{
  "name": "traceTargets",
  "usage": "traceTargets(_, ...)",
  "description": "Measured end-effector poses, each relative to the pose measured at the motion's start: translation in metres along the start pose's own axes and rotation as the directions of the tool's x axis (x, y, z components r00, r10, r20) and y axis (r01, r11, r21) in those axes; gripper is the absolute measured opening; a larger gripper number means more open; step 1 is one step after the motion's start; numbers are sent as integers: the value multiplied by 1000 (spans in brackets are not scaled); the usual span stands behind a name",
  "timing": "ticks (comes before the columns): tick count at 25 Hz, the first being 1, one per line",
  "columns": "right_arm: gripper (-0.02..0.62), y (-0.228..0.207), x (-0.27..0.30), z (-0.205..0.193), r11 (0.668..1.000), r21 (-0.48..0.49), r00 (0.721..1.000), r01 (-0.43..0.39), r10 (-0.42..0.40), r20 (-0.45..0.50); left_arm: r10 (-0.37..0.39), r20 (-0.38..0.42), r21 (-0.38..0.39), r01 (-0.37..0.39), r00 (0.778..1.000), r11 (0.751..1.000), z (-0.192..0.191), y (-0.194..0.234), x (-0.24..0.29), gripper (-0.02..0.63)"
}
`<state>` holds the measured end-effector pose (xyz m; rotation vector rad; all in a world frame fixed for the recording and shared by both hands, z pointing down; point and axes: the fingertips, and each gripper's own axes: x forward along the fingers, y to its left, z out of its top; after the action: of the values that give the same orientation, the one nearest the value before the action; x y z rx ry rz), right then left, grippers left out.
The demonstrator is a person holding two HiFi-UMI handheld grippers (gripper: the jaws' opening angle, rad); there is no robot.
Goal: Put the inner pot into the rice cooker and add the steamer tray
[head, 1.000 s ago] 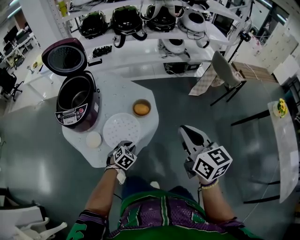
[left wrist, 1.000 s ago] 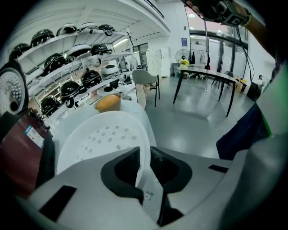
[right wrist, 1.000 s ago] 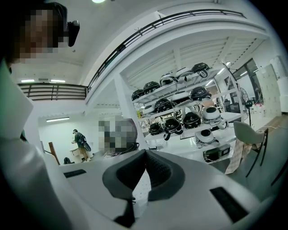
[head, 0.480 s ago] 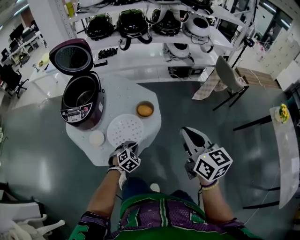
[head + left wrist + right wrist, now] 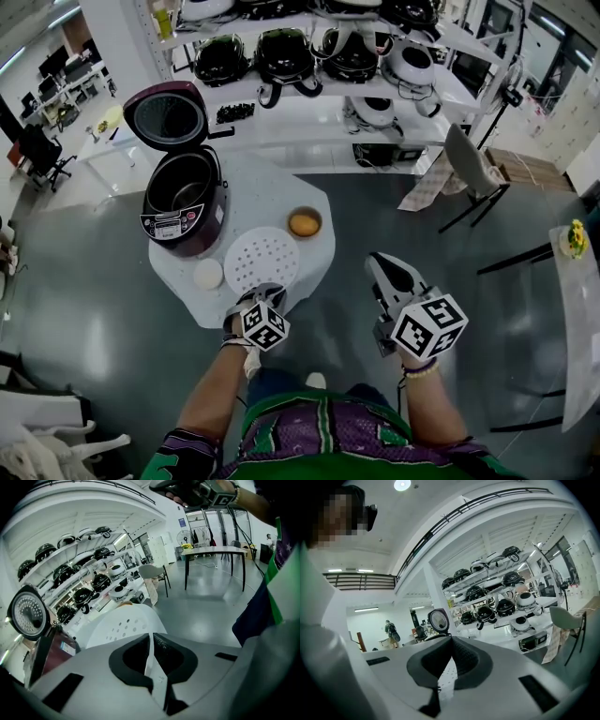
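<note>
- Jaws of the left gripper [image 5: 151, 637] are clamped on the thin white rim of the tray [image 5: 123, 626]. Only the left gripper view shows that pinch.
- Jaws of the right gripper [image 5: 451, 640] are pressed together with nothing between them.
- From the head view the left gripper [image 5: 267, 292] sits at the near edge of the tray [image 5: 262, 261], its pads too small to read. The right gripper [image 5: 378, 261] hangs well to the right of the table [image 5: 258, 183].
- On that table the tray is between a small white dish [image 5: 208, 274] and a bowl [image 5: 304, 223] holding something orange. I cannot tell whether its near edge is lifted.
- Farther back the cooker [image 5: 183, 202] stands open, lid [image 5: 169, 114] up.
- Only the right gripper view shows a person [image 5: 389, 629] far off.
- Against a second ago, the tray keeps its spot between dish and bowl, and the right gripper hangs where it did.
</note>
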<state>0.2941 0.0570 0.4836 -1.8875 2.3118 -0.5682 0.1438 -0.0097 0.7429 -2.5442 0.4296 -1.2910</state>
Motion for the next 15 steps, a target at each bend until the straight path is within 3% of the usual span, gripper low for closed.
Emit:
traceTargets(5, 5, 12, 1, 14, 1000, -4, 999, -23, 24, 34, 9, 21, -14, -9, 1000, 1000, 19, 8, -27, 41)
traceTargets(15, 5, 43, 13, 45, 997, -11, 991, -76, 76, 107, 47, 70, 41, -50, 996, 998, 58, 40, -88, 41)
